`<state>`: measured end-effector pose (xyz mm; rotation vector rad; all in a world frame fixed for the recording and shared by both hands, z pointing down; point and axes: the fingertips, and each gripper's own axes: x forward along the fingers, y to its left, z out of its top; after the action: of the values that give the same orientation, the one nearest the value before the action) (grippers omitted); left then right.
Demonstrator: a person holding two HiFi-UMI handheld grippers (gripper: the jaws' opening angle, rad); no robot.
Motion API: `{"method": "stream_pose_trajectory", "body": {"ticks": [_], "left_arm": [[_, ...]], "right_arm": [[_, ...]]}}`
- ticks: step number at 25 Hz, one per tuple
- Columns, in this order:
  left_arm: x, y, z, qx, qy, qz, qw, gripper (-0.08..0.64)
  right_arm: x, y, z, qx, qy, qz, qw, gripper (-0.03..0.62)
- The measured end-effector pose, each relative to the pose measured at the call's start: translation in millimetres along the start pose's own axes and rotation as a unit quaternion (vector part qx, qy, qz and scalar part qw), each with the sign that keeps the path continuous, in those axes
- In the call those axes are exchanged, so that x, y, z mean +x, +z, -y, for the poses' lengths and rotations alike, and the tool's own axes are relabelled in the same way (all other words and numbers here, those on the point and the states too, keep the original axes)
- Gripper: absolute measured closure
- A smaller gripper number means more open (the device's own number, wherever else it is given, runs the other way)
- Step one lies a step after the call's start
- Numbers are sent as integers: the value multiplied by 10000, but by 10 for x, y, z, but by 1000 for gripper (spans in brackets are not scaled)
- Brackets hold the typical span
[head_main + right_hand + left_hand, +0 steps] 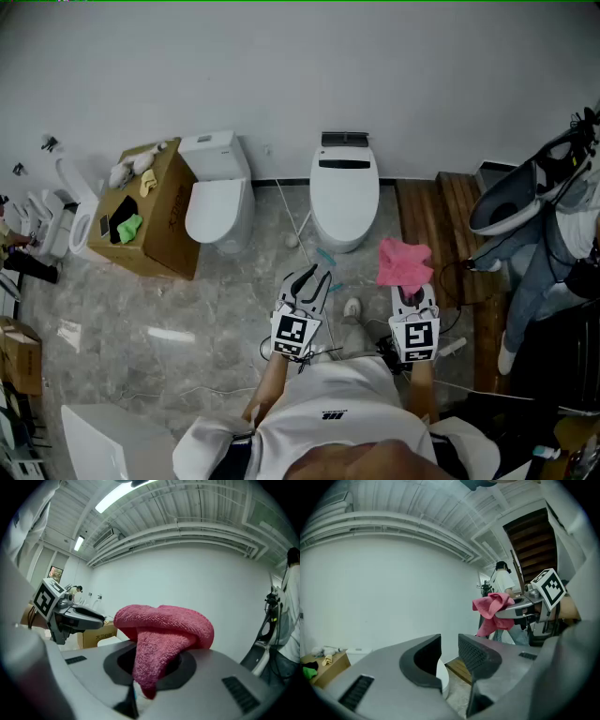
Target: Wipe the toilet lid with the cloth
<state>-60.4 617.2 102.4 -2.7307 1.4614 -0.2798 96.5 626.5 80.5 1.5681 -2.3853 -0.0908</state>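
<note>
**Student:** What is the right gripper (157,663) holding?

**Instructor:** Its jaws are closing on the pink cloth (161,630). One fold is hanging down between them and the rest is bunching over the top. In the head view the cloth (403,262) is hanging in the air above the grey floor (187,309). It is near the front of the toilet with the closed toilet lid (344,187) and is not touching it.

**Student:** And the left gripper (449,656)?

**Instructor:** Its jaws are standing a little apart with nothing between them. A strip of white toilet is showing through the gap. In the head view the left gripper (309,279) is hovering just beside the right gripper (410,286), in front of the person.

**Student:** Is any writing showing?

**Instructor:** Each marker cube (292,334) is carrying black-and-white square patterns and no letters. The cardboard box (96,637) is bearing a short line of dark Chinese characters, too small to read with certainty. In the head view the box (155,220) is sitting against a second white toilet (217,202), with a green item (129,228) lying inside. The person's white shirt (328,398) is showing a small dark logo, which is illegible.
</note>
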Motion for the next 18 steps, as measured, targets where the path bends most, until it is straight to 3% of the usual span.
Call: {"method": "stream_pose_trajectory", "body": {"ticks": [18], "left_arm": [[1406, -45, -753, -104, 150, -244, 9995, 431]], "right_arm": [[1533, -72, 638, 87, 418, -175, 9989, 528]]}}
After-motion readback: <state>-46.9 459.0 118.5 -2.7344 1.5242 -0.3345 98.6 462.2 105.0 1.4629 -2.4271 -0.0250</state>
